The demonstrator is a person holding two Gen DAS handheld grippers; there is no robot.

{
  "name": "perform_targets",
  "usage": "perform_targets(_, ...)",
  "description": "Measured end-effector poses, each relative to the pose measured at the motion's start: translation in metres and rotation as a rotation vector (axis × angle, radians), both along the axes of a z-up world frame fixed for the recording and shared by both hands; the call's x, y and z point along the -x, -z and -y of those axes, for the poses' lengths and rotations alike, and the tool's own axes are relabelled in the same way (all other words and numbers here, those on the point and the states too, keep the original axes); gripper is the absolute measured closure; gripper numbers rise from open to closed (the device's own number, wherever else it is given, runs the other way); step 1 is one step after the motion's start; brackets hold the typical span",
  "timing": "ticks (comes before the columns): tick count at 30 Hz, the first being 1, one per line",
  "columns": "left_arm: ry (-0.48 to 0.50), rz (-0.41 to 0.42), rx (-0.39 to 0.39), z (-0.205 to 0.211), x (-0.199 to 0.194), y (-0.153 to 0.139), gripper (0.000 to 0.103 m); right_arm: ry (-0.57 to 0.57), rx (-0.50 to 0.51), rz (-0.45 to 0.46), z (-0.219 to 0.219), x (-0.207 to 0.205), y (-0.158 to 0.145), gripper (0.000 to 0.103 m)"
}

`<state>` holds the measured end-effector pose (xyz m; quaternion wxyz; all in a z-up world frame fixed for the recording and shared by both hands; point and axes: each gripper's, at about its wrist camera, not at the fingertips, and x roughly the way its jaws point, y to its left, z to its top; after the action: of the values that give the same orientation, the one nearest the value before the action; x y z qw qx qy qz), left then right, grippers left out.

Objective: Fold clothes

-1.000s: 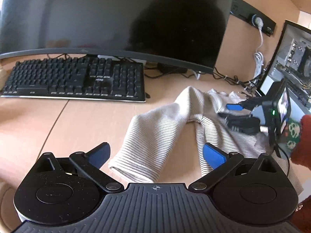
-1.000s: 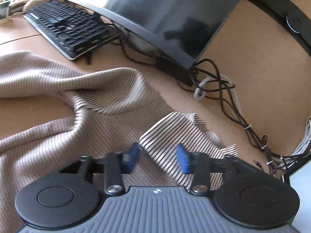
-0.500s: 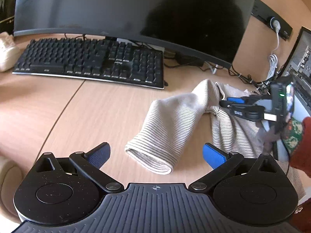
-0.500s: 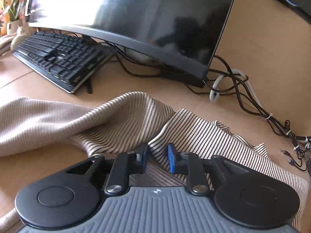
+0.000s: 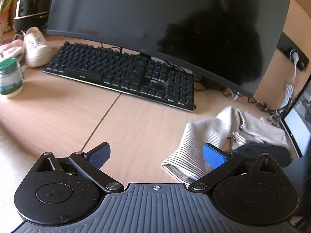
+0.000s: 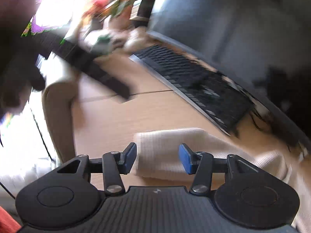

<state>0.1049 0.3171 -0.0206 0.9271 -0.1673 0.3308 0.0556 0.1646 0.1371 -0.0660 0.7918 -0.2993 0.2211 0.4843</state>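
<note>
Two ribbed, finely striped beige sleeves of a knit garment [image 5: 210, 136] lie rumpled on the pale wood-grain bench [image 5: 136, 128], toward its right edge, near the right end of the black keyboard [image 5: 124, 75]. One cuffed sleeve end [image 6: 165, 151] lies flat. Left hand-held gripper [image 5: 157, 154] is spread wide, empty; right hand-held gripper [image 6: 157, 158] hovers spread over the cuff, gripping nothing. Behind stands a glossy curved monitor [image 5: 155, 23].
</note>
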Motion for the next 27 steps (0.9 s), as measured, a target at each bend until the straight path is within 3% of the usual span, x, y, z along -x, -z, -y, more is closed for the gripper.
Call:
perform_targets(4,0.034,0.027,0.034,0.007,-0.001,-0.003,0.0,0.051,0.079,0.07,-0.016,-0.005,0.022,0.058)
perform_targets(7,0.087,0.041,0.057,0.019,-0.01,-0.005,0.0,0.137,0.048,0.097,0.003,-0.018,0.005,0.084)
perform_targets(9,0.126,0.05,0.071,0.028,-0.019,-0.006,0.0,0.195,0.022,0.136,0.024,-0.029,-0.012,0.096)
perform_targets(17,0.325,0.055,0.09,0.093,-0.067,-0.003,0.0,0.501,-0.06,0.386,0.144,-0.086,-0.107,0.098)
perform_targets(20,0.389,0.044,0.093,0.118,-0.084,0.0,0.0,0.613,-0.043,0.454,0.192,-0.11,-0.127,0.098)
perform_targets(23,0.454,0.032,0.095,0.144,-0.102,0.003,0.0,0.699,-0.02,0.449,0.235,-0.125,-0.129,0.098)
perform_targets(27,0.535,0.014,0.097,0.176,-0.126,0.008,0.0,0.778,-0.019,0.355,0.272,-0.144,-0.114,0.098)
